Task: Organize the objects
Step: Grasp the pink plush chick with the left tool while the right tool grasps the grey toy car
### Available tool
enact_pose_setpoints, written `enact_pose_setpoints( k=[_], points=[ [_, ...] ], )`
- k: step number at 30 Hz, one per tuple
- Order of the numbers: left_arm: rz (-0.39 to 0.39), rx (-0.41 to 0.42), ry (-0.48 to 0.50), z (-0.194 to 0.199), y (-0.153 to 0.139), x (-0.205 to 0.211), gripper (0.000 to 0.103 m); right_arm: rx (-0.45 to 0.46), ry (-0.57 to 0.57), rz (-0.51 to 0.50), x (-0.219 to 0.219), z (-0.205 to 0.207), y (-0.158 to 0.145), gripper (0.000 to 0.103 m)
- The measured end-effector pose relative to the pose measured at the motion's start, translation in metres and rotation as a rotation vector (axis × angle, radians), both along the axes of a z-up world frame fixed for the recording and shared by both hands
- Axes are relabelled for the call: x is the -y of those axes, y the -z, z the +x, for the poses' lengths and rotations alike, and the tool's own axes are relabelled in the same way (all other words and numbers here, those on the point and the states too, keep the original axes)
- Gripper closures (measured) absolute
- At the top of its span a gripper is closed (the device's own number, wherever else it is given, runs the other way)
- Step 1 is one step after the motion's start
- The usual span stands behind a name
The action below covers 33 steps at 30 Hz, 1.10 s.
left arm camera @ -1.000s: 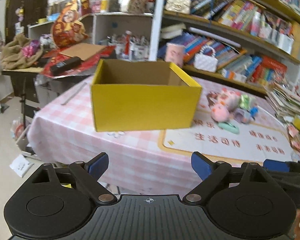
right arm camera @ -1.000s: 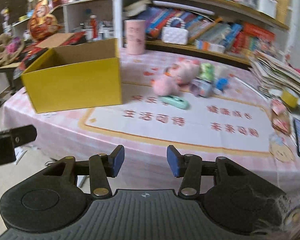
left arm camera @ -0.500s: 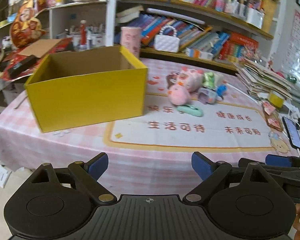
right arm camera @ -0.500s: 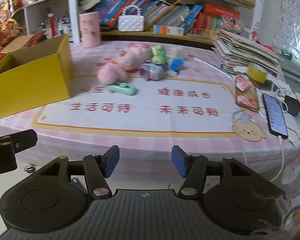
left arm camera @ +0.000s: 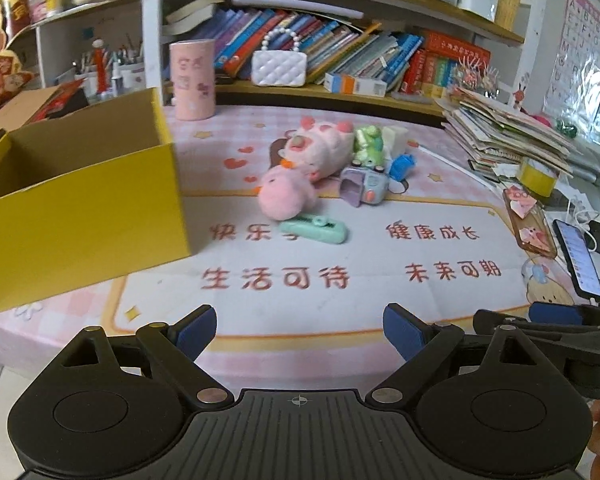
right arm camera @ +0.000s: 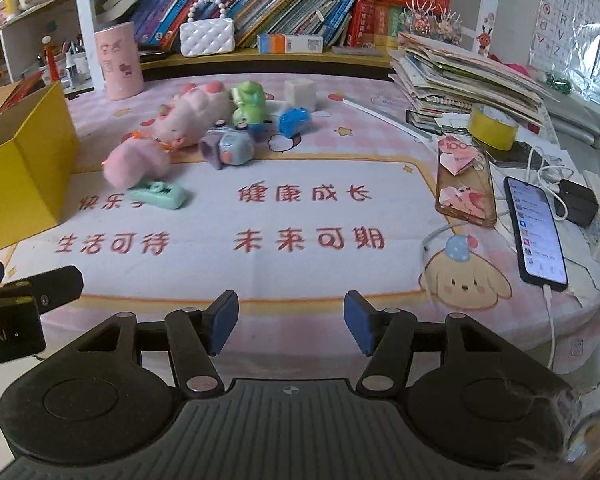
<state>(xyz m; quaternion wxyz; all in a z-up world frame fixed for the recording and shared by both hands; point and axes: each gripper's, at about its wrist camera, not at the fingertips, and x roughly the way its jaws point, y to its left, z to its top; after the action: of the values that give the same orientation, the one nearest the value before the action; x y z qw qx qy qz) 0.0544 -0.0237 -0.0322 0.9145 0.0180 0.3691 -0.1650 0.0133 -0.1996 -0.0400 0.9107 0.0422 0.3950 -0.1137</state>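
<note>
Beside the yellow box [left arm camera: 88,200], toys lie clustered mid-table, untouched. We judge the pink plush [left arm camera: 286,196] light, soft and squashy, best pinched across its round body; the mint case [left arm camera: 314,229] looks stiff and slick. Left gripper [left arm camera: 299,334] stands wide apart, right gripper [right arm camera: 291,326] partly apart, both empty.

one yellow box [left arm camera: 80,200], two pink plush toys [left arm camera: 320,148] (touching), one phone [right arm camera: 536,232]

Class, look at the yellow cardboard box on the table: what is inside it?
The yellow box is open-topped; only its bare brown inner walls show, with nothing visible inside. Its front wall hides the floor, so the bottom cannot be checked. The toys, such as the pink plush, lie outside it.
</note>
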Motion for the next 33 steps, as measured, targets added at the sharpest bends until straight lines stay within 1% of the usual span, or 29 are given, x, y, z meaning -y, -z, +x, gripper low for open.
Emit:
enact_pose_setpoints(
  k=[12, 20, 21, 25, 30, 32, 33],
  points=[
    [0.031, -0.017, -0.070, 0.033, 0.003, 0.038, 0.011, -0.017, -0.079, 0.032, 0.042, 0.045, 0.008, 0.046],
    [0.050, 0.009, -0.123, 0.055, -0.002, 0.052, 0.014, 0.006, -0.169, 0.055, 0.055, 0.071, 0.010, 0.047],
    [0.052, 0.018, -0.126, 0.059, -0.003, 0.053, 0.016, 0.012, -0.180, 0.060, 0.056, 0.074, 0.010, 0.047],
    [0.073, 0.052, -0.162, 0.082, -0.005, 0.060, 0.020, 0.032, -0.224, 0.081, 0.060, 0.093, 0.013, 0.047],
    [0.092, 0.048, -0.216, 0.119, 0.002, 0.065, 0.022, 0.034, -0.272, 0.093, 0.062, 0.118, 0.020, 0.046],
    [0.102, 0.049, -0.223, 0.133, 0.006, 0.068, 0.022, 0.036, -0.289, 0.091, 0.062, 0.129, 0.023, 0.045],
    [0.111, 0.047, -0.225, 0.139, 0.007, 0.070, 0.022, 0.039, -0.297, 0.090, 0.062, 0.134, 0.024, 0.043]
  ],
)
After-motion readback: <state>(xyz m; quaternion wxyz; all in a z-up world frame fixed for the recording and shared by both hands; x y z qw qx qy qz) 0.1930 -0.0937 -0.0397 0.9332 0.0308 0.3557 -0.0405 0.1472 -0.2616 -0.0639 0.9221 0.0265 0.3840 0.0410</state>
